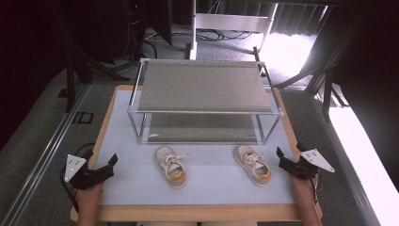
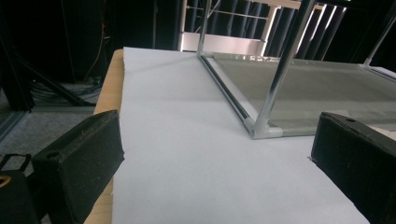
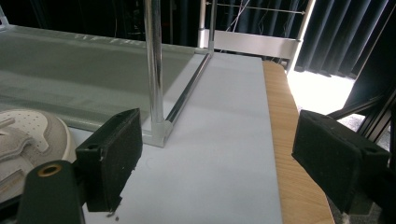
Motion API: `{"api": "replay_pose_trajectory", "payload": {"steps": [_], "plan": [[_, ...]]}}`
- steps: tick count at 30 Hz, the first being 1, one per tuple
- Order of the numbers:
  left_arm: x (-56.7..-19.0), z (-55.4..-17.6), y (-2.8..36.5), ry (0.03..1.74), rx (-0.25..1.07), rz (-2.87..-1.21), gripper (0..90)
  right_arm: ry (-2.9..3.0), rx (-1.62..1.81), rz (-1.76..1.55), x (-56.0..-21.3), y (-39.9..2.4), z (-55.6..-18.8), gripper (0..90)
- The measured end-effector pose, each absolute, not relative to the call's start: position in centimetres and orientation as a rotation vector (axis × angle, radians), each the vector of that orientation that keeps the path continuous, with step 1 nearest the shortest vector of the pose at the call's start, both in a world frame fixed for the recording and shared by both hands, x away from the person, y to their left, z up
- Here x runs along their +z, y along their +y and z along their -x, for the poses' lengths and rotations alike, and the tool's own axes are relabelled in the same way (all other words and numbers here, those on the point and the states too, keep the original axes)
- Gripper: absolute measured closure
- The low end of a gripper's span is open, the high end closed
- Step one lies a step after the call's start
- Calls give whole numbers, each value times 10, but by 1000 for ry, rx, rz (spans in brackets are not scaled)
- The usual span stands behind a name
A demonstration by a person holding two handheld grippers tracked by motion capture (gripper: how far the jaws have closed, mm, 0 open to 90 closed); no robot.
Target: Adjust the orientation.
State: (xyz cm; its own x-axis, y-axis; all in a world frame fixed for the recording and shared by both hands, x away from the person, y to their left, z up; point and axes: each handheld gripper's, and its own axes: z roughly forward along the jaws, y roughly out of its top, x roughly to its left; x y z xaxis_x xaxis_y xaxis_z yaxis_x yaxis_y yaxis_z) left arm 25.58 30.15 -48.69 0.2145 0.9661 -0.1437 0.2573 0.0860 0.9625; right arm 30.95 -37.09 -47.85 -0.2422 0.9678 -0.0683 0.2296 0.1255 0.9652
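Flanking shoes (image 1: 171, 166), claws (image 1: 112, 162) wide, table (image 1: 202, 212) edges

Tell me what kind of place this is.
Probably a lab or studio set up for recording, not a home: a bare table with a shoe rack, dark curtains around it, and cables on the floor.

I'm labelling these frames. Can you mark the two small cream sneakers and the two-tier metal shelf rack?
Left cream sneaker (image 1: 171, 166), high view, on its laces.
Right cream sneaker (image 1: 252, 165), high view, on its laces.
Two-tier metal shelf rack (image 1: 202, 86), high view, on its grey top shelf.
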Motion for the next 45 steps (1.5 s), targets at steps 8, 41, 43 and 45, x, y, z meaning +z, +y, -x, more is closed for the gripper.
{"api": "replay_pose_trajectory", "payload": {"steps": [8, 41, 43, 45], "plan": [[-484, -254, 308, 1251, 780, -1393, 33, 1615, 1179, -1191, -478, -371, -310, 157], [-449, -280, 288, 1024, 320, -2379, 46, 1632, 1169, -1189, -478, -369, -310, 157], [-445, -280, 287, 1023, 320, -2427, 46, 1633, 1168, -1188, -478, -369, -310, 157], [-441, -281, 286, 1025, 300, -2475, 46, 1634, 1165, -1187, -478, -369, -310, 157]]}}
